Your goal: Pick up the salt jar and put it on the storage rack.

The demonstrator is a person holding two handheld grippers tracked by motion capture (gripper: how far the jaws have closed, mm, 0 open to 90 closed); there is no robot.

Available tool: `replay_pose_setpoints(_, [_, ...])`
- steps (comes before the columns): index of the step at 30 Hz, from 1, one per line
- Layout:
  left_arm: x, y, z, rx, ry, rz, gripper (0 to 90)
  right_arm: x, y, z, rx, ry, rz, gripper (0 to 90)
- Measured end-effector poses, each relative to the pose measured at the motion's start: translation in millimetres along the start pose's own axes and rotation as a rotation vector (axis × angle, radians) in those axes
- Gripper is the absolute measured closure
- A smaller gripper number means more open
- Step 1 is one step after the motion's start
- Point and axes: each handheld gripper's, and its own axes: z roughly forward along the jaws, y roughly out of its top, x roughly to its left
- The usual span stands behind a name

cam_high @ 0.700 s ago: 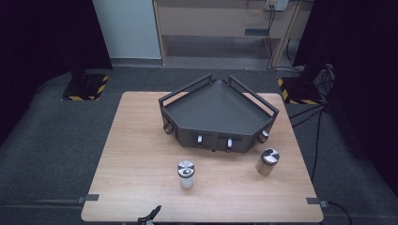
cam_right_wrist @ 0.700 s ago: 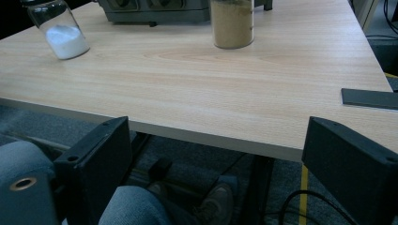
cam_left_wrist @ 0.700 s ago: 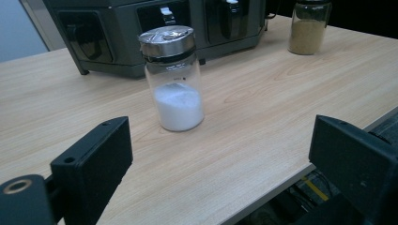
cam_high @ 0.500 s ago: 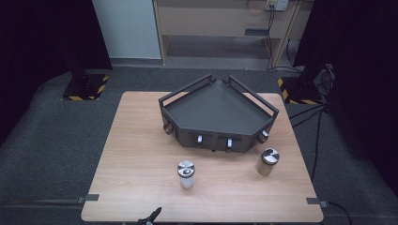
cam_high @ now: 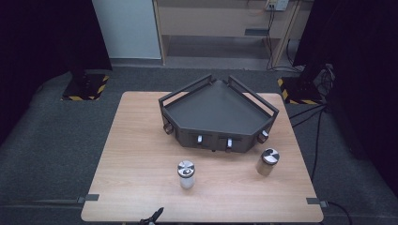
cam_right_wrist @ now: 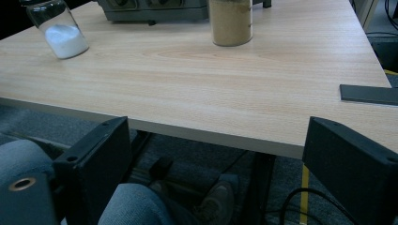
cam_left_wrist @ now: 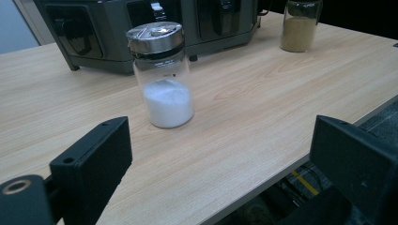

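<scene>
Two lidded glass jars stand on the wooden table [cam_high: 141, 154]. One holds white powder [cam_high: 186, 174] [cam_left_wrist: 164, 79] [cam_right_wrist: 63, 35], the other brown powder [cam_high: 266, 162] [cam_left_wrist: 299, 26] [cam_right_wrist: 230, 21]. Behind them sits a dark corner-shaped rack [cam_high: 211, 139] [cam_left_wrist: 108, 28] with knobs on its front. My left gripper [cam_left_wrist: 218, 140] hovers over the table's near edge, jaws wide open and empty, the white jar a short way ahead. My right gripper [cam_right_wrist: 213, 140] is held lower, in front of the table's near edge, jaws wide open with nothing between them.
A person's knees in jeans [cam_right_wrist: 136, 206] and a shoe [cam_right_wrist: 218, 201] are under the table edge. Black tape marks [cam_right_wrist: 368, 93] [cam_high: 314, 201] sit at the near corners. A small dark part [cam_high: 152, 216] pokes in at the near edge. Cables [cam_high: 319, 140] run on the carpet to the right.
</scene>
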Motion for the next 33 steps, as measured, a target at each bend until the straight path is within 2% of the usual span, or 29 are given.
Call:
replay_pose_setpoints(5, [3.0, 3.7, -3.4, 0.010, -0.005, -0.022, 5.3, 1.2, 0.2, 0.3, 0.001, 0.000, 0.004, 8.7])
replay_pose_setpoints(8, [6.4, 12.9, -8.3, 0.026, -0.029, -0.047, 5.0, 1.8, 0.3, 1.0, 0.003, 0.000, 0.004, 8.6])
replay_pose_setpoints(9, [8.1, 20.0, -12.7, 0.027, -0.031, -0.069, 5.0, 2.1, 0.3, 1.0, 0.003, -0.001, 0.007, 8.6])
replay_pose_setpoints(13, [10.4, 28.2, -18.2, -0.011, -0.013, -0.087, 4.0, 2.1, 0.4, 2.2, 0.005, 0.000, 0.008, 8.6])
replay_pose_setpoints(16, [11.6, 31.6, -18.1, -0.018, -0.009, -0.096, 3.7, 1.5, 0.7, 3.2, 0.008, 0.003, 0.007, 8.6])
replay_pose_setpoints(24, [13.4, 42.2, 2.2, -0.012, -0.015, -0.058, 3.5, 1.4, 1.6, 4.0, 0.006, 0.007, -0.002, 8.6])
replay_pose_setpoints(29, [16.0, 43.4, 24.0, -0.006, -0.004, -0.035, 3.6, 1.2, 1.7, 3.8, 0.008, 0.007, 0.001, 8.6])
replay_pose_setpoints(33, [19.0, 41.7, 36.8, 0.002, 0.000, -0.042, 3.7, 0.6, 1.0, 4.1, 0.003, 0.004, 0.002, 8.6])
